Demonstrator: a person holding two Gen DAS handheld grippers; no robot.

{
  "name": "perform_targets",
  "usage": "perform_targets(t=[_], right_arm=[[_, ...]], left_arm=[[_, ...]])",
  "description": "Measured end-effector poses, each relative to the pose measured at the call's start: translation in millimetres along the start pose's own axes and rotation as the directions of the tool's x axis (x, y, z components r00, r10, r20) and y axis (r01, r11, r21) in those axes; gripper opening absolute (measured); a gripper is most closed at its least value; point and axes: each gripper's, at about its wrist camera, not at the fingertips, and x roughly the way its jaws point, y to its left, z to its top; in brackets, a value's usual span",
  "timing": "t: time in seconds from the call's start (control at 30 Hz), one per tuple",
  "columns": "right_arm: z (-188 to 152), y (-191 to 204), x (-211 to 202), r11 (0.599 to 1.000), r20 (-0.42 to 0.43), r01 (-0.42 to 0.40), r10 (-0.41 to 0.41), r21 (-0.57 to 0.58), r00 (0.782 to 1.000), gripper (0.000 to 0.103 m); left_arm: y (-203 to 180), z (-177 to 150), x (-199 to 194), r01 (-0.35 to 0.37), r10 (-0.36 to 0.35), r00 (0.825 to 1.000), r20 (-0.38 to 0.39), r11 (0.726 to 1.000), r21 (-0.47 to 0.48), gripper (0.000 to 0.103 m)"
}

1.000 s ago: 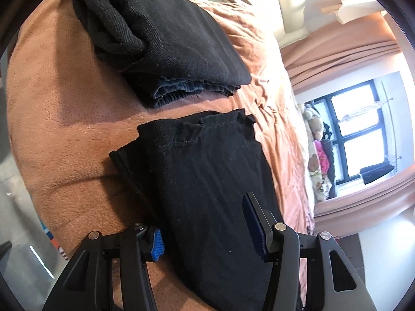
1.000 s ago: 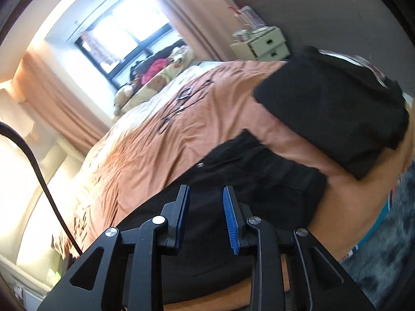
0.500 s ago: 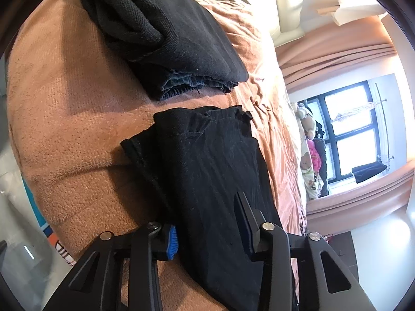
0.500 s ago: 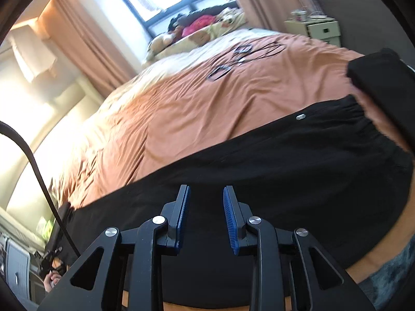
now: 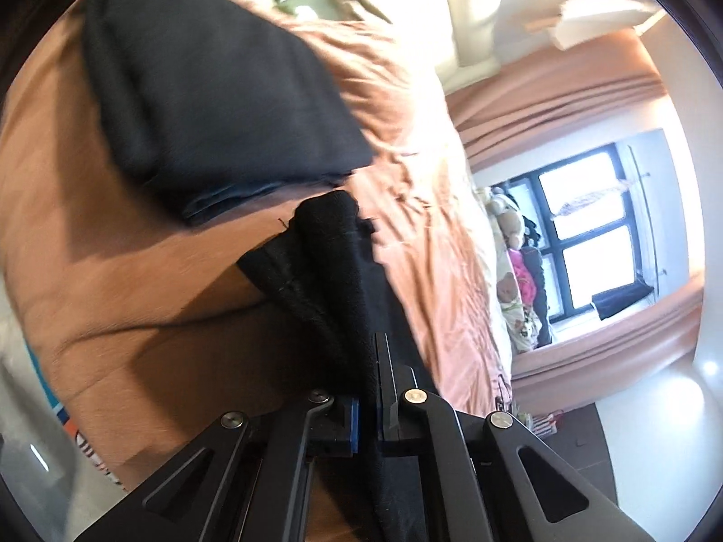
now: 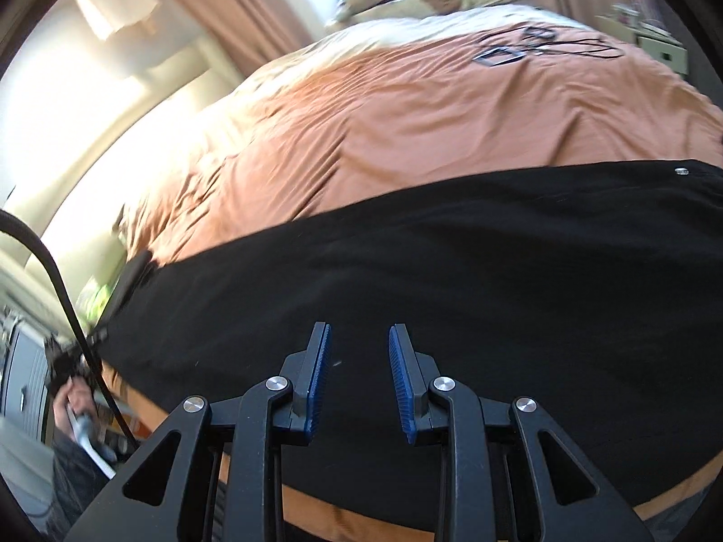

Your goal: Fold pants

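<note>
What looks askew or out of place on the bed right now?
Only the black pants: their near end is bunched and pulled up off the orange bedspread where the left gripper pinches it. The folded dark garment behind lies flat. A tangle of black cables lies farther up the bed.

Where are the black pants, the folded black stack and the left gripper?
Pants (image 6: pixel 452 280): right wrist view, flat middle of the fabric.
Folded stack (image 5: pixel 208 90): left wrist view, top face.
Left gripper (image 5: pixel 377 361): left wrist view, between fingertips, shut on the pants.

Orange bedspread (image 6: pixel 452 104), curtained window (image 5: pixel 587 226)
</note>
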Motion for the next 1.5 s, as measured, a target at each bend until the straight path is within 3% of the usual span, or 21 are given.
perform_targets(t=[0.4,0.6,0.77,1.0,1.5], right_arm=[[-3.2,35.4,63.6,0.992,-0.129,-0.055,0.04,-0.111,0.991,0.024],[-14.9,43.3,95.4,0.985,-0.27,-0.087,0.044,-0.147,0.962,0.013],[-4.1,43.2,103.1,0.983,-0.296,-0.096,0.046,-0.155,0.954,0.011],[30.9,32.7,121.0,0.991,-0.271,-0.051,0.015,-0.127,0.962,0.011],[92.8,30.9,180.4,0.995,-0.252,0.051,-0.072,-0.089,0.965,0.01]], left_arm=[[-57.8,11.8,-3.2,0.124,-0.125,0.992,0.024,0.992,0.038,0.004],[-72.8,17.0,-3.1,0.166,-0.168,0.985,0.037,0.985,0.037,0.004],[-61.2,14.1,-3.0,0.142,-0.142,0.989,0.041,0.99,0.011,0.004],[-24.0,6.0,-9.6,0.1,-0.096,0.994,0.058,0.993,-0.064,0.004],[52.4,-11.7,-10.2,0.02,-0.011,0.999,0.046,0.976,-0.219,0.004]])
